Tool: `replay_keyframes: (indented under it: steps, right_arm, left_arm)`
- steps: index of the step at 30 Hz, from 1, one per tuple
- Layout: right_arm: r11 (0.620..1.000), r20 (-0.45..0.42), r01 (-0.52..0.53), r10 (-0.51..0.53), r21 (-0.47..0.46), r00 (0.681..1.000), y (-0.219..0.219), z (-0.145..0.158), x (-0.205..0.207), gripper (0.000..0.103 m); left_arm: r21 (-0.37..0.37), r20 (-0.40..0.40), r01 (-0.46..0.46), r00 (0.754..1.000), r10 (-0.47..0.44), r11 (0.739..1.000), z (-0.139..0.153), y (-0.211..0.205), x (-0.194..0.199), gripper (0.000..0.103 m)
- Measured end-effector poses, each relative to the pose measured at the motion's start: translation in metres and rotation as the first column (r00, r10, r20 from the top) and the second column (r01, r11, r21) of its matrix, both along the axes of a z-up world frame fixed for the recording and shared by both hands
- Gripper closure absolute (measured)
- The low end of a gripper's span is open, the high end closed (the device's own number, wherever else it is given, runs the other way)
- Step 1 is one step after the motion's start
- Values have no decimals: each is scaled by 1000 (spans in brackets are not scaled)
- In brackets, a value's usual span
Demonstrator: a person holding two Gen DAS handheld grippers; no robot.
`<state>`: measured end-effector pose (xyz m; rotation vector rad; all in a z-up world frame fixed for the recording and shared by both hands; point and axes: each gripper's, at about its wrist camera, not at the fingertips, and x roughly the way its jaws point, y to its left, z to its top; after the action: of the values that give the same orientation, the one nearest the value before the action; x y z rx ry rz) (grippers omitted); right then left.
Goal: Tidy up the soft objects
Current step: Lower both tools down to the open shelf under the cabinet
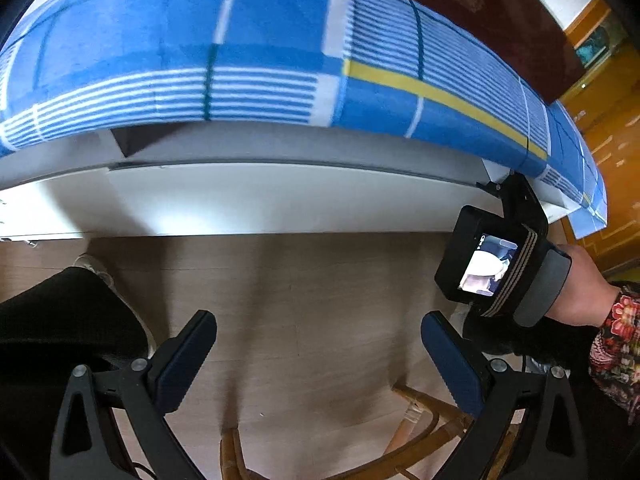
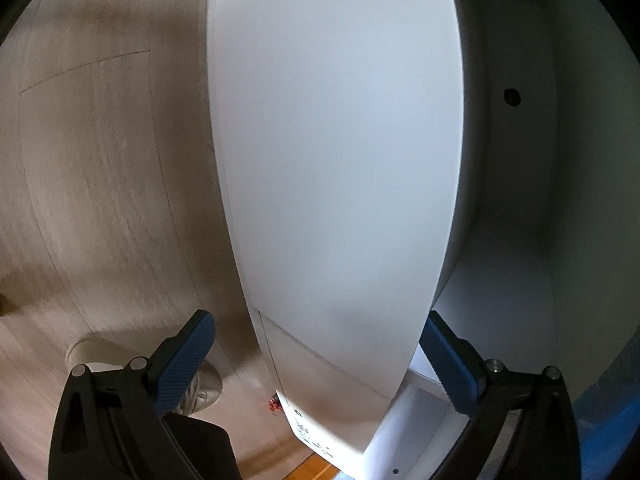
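Note:
A blue checked sheet (image 1: 256, 52) with white and yellow stripes covers the bed above a white bed base (image 1: 256, 196). My left gripper (image 1: 318, 354) is open and empty, pointing at the wooden floor in front of the base. The right gripper's body and the hand holding it (image 1: 504, 264) sit at the base's right end. In the right wrist view my right gripper (image 2: 318, 354) is open, its fingers to either side of a white drawer front panel (image 2: 336, 160) pulled out from the base. No loose soft object shows.
A wooden floor (image 1: 304, 304) lies below. A rattan chair (image 1: 416, 432) stands under the left gripper. The person's dark trouser leg and shoe (image 1: 68, 320) are at the left. The white drawer inside (image 2: 520, 200) shows at the right, and a shoe (image 2: 96, 354) at lower left.

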<state>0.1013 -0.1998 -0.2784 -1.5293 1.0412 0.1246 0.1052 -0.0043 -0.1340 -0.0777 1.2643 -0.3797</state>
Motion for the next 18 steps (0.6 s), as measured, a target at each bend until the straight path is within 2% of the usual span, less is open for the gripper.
replay_keyframes:
  steps: [2, 5, 6, 7, 8, 9, 11, 13, 18]
  right_arm:
    - [1000, -1, 0, 0, 5, 1000, 1, 1, -3, 0]
    - [1000, -8, 8, -8, 29, 1000, 2, 2, -9, 0]
    - [999, -10, 8, -8, 33, 1000, 3, 5, -12, 0]
    - [999, -13, 7, -6, 31, 1000, -1, 5, -14, 0]
    - [1000, -14, 4, -4, 28, 1000, -2, 3, -15, 0]
    - [1000, -14, 1, 0, 27, 1000, -3, 3, -17, 0]
    - [1000, -15, -2, 2, 27, 1000, -4, 3, -19, 0]
    - [999, -16, -1, 2, 36, 1000, -4, 3, -21, 0]
    - [999, -13, -3, 3, 34, 1000, 0, 5, -27, 0]
  left_arm:
    - [15, 0, 39, 999, -39, 999, -2, -8, 2, 0]
    - [142, 50, 153, 986, -162, 978, -5, -30, 4, 0]
    - [210, 76, 206, 971, -226, 956, -6, -40, 3, 0]
    - [296, 100, 266, 947, -307, 918, -10, -51, 3, 0]
    - [345, 105, 310, 925, -364, 886, -13, -58, 3, 0]
    - [384, 101, 347, 905, -413, 856, -17, -63, 4, 0]
    - [478, 70, 421, 856, -512, 770, -30, -75, 5, 0]
    - [519, 40, 469, 822, -568, 715, -41, -80, 9, 0]
    - [586, -2, 512, 776, -631, 628, -62, -82, 26, 0]
